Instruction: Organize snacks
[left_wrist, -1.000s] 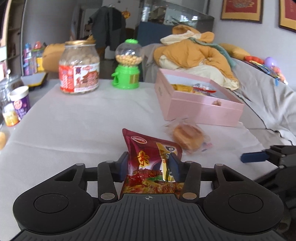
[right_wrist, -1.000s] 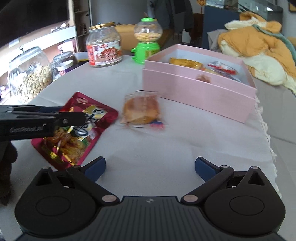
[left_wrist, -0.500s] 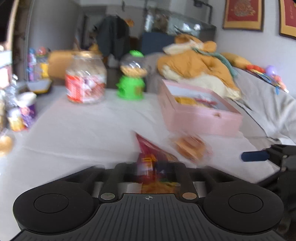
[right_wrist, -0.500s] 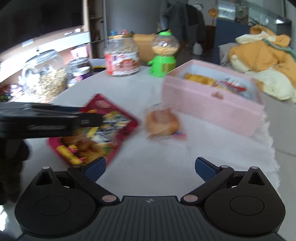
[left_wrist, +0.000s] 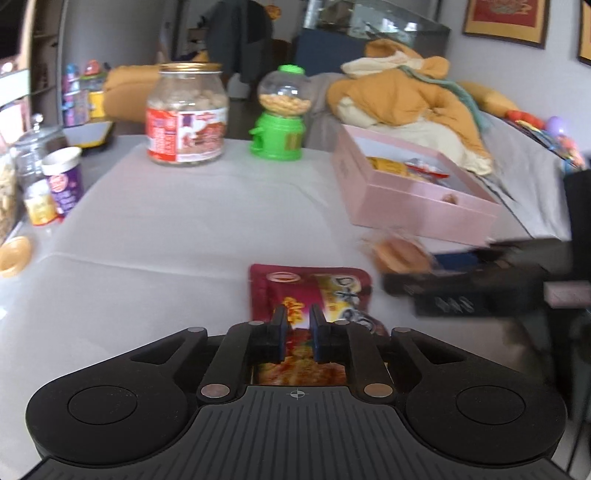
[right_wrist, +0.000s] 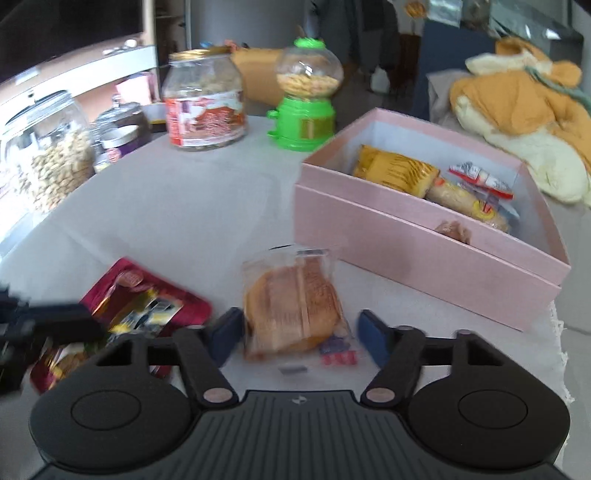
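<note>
White tablecloth (right_wrist: 192, 206): left jaws pinch red packet (left_wrist: 314, 291); right jaws spread around bun (right_wrist: 291, 306).

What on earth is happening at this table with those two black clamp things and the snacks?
A person is tidying snacks with a handheld gripper in each hand. The left gripper has its jaws shut on a red snack packet. The right gripper is open, its jaws either side of a wrapped bun lying on the table, not yet closed. The pink box beside them already holds a few snacks.
</note>
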